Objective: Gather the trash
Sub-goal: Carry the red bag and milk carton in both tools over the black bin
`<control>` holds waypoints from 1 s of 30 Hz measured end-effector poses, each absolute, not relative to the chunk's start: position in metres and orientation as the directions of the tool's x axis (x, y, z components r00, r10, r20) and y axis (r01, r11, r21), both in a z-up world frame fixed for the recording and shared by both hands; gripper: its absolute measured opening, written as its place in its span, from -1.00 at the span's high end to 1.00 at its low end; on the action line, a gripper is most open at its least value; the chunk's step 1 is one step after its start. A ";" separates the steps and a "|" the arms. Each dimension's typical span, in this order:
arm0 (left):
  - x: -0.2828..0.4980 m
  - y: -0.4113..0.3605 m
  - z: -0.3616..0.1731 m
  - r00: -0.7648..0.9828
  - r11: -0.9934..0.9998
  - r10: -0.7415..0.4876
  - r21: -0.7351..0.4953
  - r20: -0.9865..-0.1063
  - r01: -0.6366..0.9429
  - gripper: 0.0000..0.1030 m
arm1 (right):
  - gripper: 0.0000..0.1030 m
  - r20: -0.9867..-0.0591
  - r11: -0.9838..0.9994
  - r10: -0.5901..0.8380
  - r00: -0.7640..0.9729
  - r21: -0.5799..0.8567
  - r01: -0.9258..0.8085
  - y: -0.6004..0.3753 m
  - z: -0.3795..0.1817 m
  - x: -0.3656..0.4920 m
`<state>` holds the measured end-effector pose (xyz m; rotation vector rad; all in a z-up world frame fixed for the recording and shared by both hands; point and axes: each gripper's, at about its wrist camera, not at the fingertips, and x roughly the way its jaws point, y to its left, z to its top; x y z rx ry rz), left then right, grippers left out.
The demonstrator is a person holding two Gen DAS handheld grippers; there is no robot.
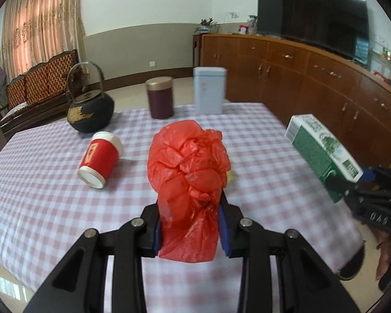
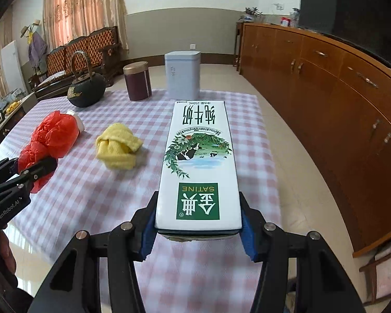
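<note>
We have both pieces of rubbish in hand at once. Our left gripper (image 1: 190,232) is clamped on the lower, knotted end of the crumpled red plastic bag (image 1: 187,167), which is lifted above the pink-and-white checked tabletop (image 1: 39,195). Our right gripper (image 2: 198,230) is clamped across one end of the white-and-green milk carton (image 2: 199,161), held nearly level over the right side of the tabletop.

No bin shows in either view, so we judge the step in hand to be carrying both away. To do it well, we should keep the squeeze firm on the thin film (it slips easily) and keep the long carton level so its free end does not sag or twist between the pads.

The tipped red paper cup (image 1: 100,160) and the bunched yellow cloth (image 2: 118,146) lie on the tabletop; the cup looks like the next pick.
</note>
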<state>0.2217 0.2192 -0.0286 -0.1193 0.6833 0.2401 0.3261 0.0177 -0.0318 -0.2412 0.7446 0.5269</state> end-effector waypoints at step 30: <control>0.165 0.047 0.016 0.824 0.998 -0.057 -0.013 -0.563 0.060 0.31 | -0.08 -0.620 0.960 0.227 0.751 0.012 -0.280 -0.168 0.005 0.216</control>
